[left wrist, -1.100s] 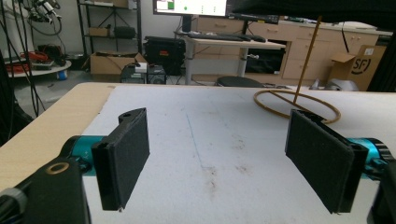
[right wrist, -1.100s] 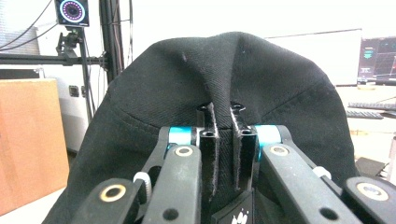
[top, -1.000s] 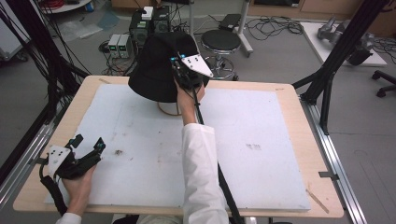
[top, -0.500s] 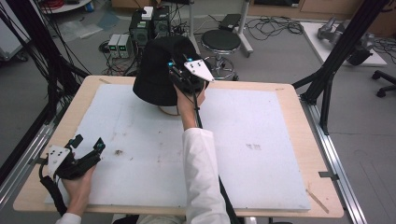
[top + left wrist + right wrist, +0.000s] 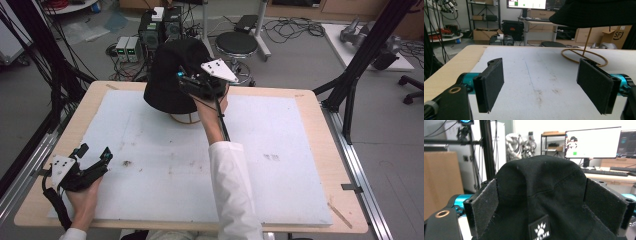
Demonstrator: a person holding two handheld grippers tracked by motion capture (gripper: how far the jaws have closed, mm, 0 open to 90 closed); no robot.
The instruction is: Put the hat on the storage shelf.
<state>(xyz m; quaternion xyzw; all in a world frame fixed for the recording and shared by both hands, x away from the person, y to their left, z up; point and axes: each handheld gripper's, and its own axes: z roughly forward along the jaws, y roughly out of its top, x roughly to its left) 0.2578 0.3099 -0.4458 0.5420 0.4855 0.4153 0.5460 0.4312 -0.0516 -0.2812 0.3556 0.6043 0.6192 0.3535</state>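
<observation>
A black bucket hat [image 5: 170, 75] sits on a thin gold wire stand [image 5: 185, 119] at the far middle of the table. My right gripper [image 5: 192, 82] is up against the hat's right side. In the right gripper view its jaws stand wide apart on either side of the hat's crown [image 5: 541, 190], which carries a small paw-logo label; the gripper [image 5: 542, 182] is open. My left gripper [image 5: 95, 151] rests near the table's front left corner, open and holding nothing [image 5: 543, 85]. From there the hat's brim [image 5: 599, 12] and the stand's ring base [image 5: 584, 56] show ahead.
A white mat [image 5: 280, 190] covers most of the wooden table [image 5: 320, 115] and has a few dark smudges. Black frame posts [image 5: 360, 60] stand at the table's sides. A stool [image 5: 239, 44] and electronics boxes [image 5: 127, 47] are on the floor beyond the far edge.
The right gripper has shifted slightly right and closer around the hat, and the hat has wobbled a little on its stand. The left gripper has not moved.
</observation>
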